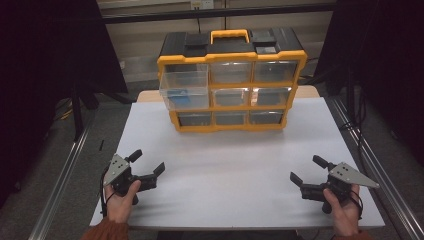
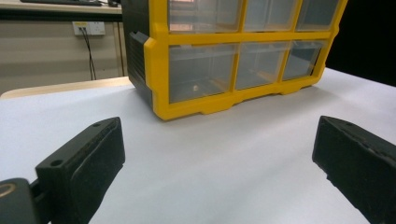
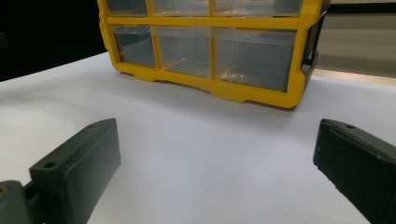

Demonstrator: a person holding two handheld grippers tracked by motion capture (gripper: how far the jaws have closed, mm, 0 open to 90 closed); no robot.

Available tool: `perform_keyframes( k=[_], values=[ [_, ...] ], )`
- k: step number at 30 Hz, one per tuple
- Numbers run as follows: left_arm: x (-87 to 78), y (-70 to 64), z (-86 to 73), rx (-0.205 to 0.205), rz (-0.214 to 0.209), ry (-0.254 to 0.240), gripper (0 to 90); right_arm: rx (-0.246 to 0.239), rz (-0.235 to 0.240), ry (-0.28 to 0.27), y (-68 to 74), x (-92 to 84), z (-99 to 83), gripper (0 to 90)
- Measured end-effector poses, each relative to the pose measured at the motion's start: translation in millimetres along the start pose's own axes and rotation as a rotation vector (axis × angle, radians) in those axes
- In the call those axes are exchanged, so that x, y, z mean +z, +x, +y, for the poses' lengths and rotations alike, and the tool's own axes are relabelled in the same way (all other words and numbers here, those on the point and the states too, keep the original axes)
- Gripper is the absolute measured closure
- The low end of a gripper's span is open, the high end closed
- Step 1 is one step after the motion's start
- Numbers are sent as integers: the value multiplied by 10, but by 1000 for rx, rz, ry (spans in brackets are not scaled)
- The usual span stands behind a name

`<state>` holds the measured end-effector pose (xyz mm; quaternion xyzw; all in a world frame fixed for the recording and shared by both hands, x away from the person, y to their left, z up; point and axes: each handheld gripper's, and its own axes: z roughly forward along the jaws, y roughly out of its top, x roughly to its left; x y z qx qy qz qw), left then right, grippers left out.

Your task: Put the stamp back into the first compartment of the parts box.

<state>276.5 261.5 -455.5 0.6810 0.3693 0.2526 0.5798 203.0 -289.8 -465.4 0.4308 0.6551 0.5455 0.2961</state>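
A yellow and black drawer organiser (image 1: 231, 55) with clear drawers stands at the back middle of the white table (image 1: 225, 160). One clear drawer (image 1: 185, 87) in its left column is pulled out, and something blue (image 1: 178, 95) lies in it. My left gripper (image 1: 148, 161) rests near the front left of the table, open, with nothing between its jaws. My right gripper (image 1: 305, 168) sits near the front right, also open and holding nothing. In the left gripper view the left gripper (image 2: 219, 154) faces the organiser (image 2: 233, 56). In the right gripper view the right gripper (image 3: 217, 154) faces the organiser (image 3: 210, 46).
A wide stretch of bare white table lies between the grippers and the organiser. Metal rails (image 1: 65, 170) run along both sides of the table. Dark curtains (image 1: 45, 60) hang left and right. A wall socket (image 2: 88, 29) is behind the table.
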Motion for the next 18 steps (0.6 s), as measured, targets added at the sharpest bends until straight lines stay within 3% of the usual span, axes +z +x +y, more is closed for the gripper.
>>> perform_keyframes(
  k=[1, 3, 5, 11, 12, 15, 18],
  values=[
    [-17, 1, -5, -2, -3, 3, 25, -2, -1, -2, -7, 0, -1, 6],
    [-70, -21, -19, 24, 45, 17, 25, 3, -6, -3, -8, -2, -2, 6],
    [-123, -17, -19, 5, 26, 6, 25, 1, -9, -5, -5, -3, -1, 7],
    [-255, -16, -47, 12, 44, 12, 25, 3, -15, -2, -15, -6, -4, 6],
    [-258, -23, -50, 1, 25, 14, 25, 4, -14, -1, -12, -7, -2, 6],
    [-262, -38, -51, 13, 31, 20, 25, 7, -22, -3, -21, 0, -5, 6],
    [-250, -35, -44, -6, 29, 15, 25, 10, -24, 4, -29, 1, -7, 5]
  ],
)
